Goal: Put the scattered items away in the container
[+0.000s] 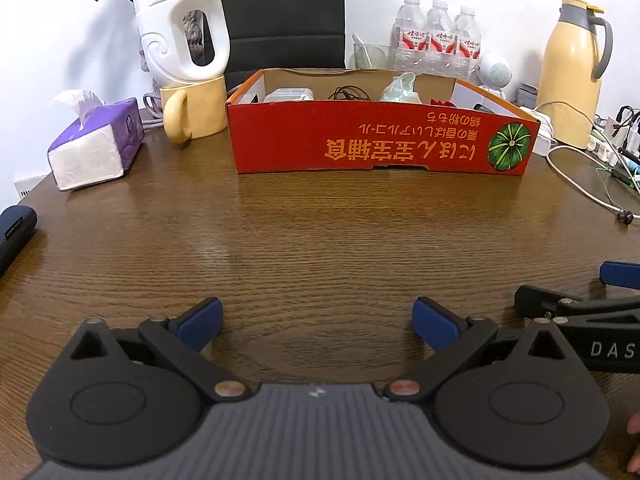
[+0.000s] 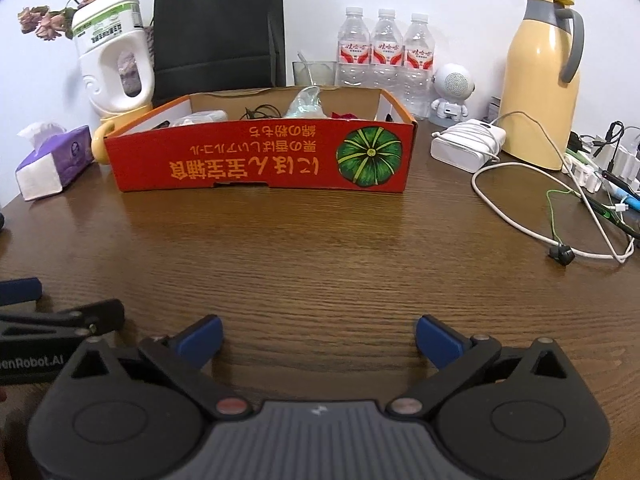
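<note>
both hand-held grippers hover low over the wooden tabletop (image 1: 320, 240), side by side: the left hand-held gripper (image 1: 318, 322) and the right hand-held gripper (image 2: 319, 340) each have their blue pads spread wide, holding nothing. farther back sits the red cardboard box (image 2: 260, 160), with a tangled black cable (image 2: 260, 112), a white charger (image 1: 286, 94) and crumpled plastic (image 2: 306, 102) inside.
</note>
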`<state>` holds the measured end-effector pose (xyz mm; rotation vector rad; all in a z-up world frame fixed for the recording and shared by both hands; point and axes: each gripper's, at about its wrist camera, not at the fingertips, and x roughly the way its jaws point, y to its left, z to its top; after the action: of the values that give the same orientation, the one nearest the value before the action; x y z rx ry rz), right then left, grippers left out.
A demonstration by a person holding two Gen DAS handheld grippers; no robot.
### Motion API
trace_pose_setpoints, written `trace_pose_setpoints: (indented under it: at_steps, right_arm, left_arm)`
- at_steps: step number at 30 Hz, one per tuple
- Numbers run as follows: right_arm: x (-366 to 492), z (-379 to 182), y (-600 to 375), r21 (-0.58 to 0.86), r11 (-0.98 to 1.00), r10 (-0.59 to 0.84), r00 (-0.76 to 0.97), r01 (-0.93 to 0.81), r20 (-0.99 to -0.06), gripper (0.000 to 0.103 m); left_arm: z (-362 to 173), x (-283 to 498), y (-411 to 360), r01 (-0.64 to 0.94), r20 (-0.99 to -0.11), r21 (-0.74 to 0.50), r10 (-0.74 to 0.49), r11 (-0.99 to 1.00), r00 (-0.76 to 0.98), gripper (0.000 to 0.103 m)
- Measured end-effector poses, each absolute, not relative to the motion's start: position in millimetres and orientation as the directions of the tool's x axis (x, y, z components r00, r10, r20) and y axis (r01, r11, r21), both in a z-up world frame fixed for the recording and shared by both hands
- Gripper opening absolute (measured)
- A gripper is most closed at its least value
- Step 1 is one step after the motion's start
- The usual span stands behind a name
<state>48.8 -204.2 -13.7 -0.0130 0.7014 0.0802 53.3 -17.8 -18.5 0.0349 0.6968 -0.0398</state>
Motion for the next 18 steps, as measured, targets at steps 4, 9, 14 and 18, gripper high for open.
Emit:
trace_pose_setpoints:
  at_steps: [4,9,14,18]
  right_arm:
    - [48.5,-14.1,-205.0,0.015,0.996,0.076,0.760,-0.087,-0.646,0.103]
    - [49.1,-13.9,-205.3,0.016,0.996,0.080,0.759,-0.091,-0.646,0.103]
    - [48.7,-14.1,-204.2,0.017,0.996,0.081,0.759,-0.092,-0.646,0.103]
    - [48.4,-14.2,-204.1,0.016,0.996,0.080,0.760,-0.091,-0.645,0.103]
  left_arm:
    - [-18.5,54.0,-16.7,0.053,-0.643,0.013,-0.032,0.999,0.766,0.103]
    - [-18.4,56.8,-15.3,0.069,-0.643,0.013,-0.045,0.998,0.765,0.103]
    - [-18.5,57.0,-15.6,0.077,-0.643,0.014,-0.050,0.997,0.765,0.103]
    - [-18.5,56.9,-16.1,0.076,-0.643,0.014,-0.049,0.997,0.765,0.103]
